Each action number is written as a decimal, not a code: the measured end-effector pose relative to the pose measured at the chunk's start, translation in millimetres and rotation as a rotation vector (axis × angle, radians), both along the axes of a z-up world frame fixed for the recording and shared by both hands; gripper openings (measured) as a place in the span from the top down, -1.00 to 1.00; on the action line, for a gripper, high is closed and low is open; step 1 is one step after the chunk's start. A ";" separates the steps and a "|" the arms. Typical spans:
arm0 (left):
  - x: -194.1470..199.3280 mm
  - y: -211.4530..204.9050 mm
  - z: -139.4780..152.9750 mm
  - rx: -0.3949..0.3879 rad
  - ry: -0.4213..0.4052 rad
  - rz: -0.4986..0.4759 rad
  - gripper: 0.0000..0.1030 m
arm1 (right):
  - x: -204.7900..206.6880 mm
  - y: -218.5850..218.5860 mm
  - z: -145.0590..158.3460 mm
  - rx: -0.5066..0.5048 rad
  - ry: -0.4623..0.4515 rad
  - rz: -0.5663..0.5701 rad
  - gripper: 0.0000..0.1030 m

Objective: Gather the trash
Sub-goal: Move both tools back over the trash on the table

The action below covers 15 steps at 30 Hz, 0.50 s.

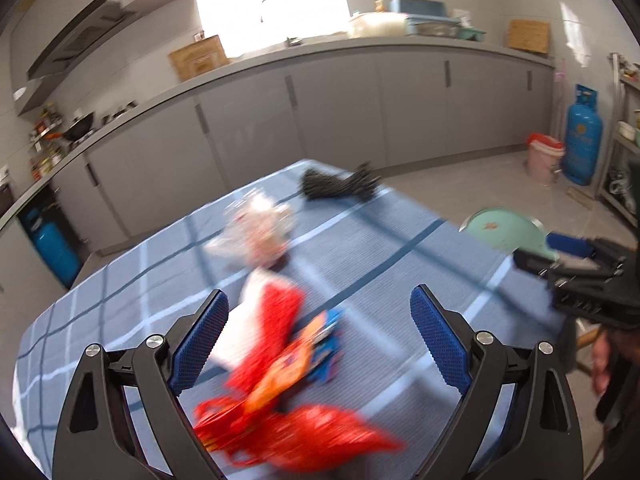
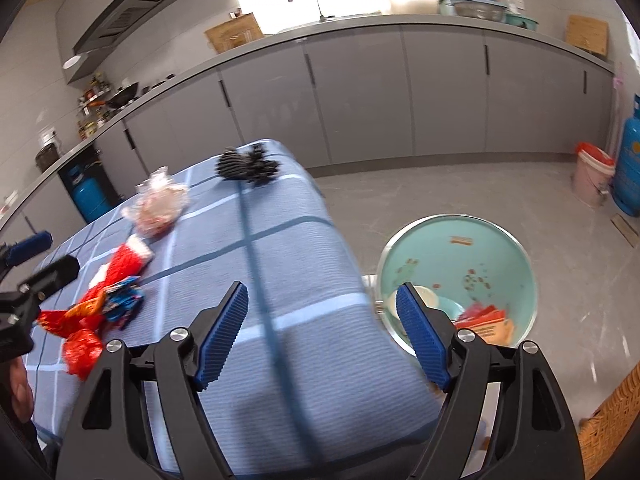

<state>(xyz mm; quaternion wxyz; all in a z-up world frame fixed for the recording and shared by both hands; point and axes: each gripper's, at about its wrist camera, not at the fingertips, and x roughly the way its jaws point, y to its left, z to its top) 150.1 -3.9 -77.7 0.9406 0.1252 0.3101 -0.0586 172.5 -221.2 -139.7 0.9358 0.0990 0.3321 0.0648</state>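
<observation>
A long grey kitchen counter (image 2: pixel 400 28) is running along the back wall. In front of it a table with a blue checked cloth (image 2: pixel 288 288) is standing on the pale floor. Just beside the table's right edge, down on the floor, a round green bin (image 2: pixel 516 240) is sitting open. Some trash is already lying in its bottom: a pale cup and some red and orange packets (image 2: pixel 486 322).

More trash is lying on the cloth. Red wrappers (image 1: pixel 296 428) are lying in a heap near the left corner, with an orange and blue packet (image 1: pixel 316 344) touching them. Farther back, a clear bag (image 2: pixel 158 202) with something pinkish inside is sitting alone. At the far end a black crumpled thing (image 2: pixel 248 168) is lying; it is blurry, so it may be a bag or a cloth.

The left gripper (image 1: pixel 318 342) is hanging over the red wrappers with its blue jaws wide apart, gripping nothing. The right gripper (image 2: pixel 320 340) is hanging over the table's right edge, next to the bin. Its jaws are wide apart too, and nothing is between them.
</observation>
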 end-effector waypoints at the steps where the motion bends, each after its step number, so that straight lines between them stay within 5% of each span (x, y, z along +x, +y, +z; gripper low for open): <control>1: -1.6 10.1 -2.7 0.004 0.008 0.021 -0.76 | -1.6 7.1 0.0 0.006 0.000 0.007 -0.48; 15: -2.1 71.7 -41.6 -0.074 0.135 0.109 -0.76 | -17.3 88.5 -3.9 -0.035 0.009 0.161 -0.58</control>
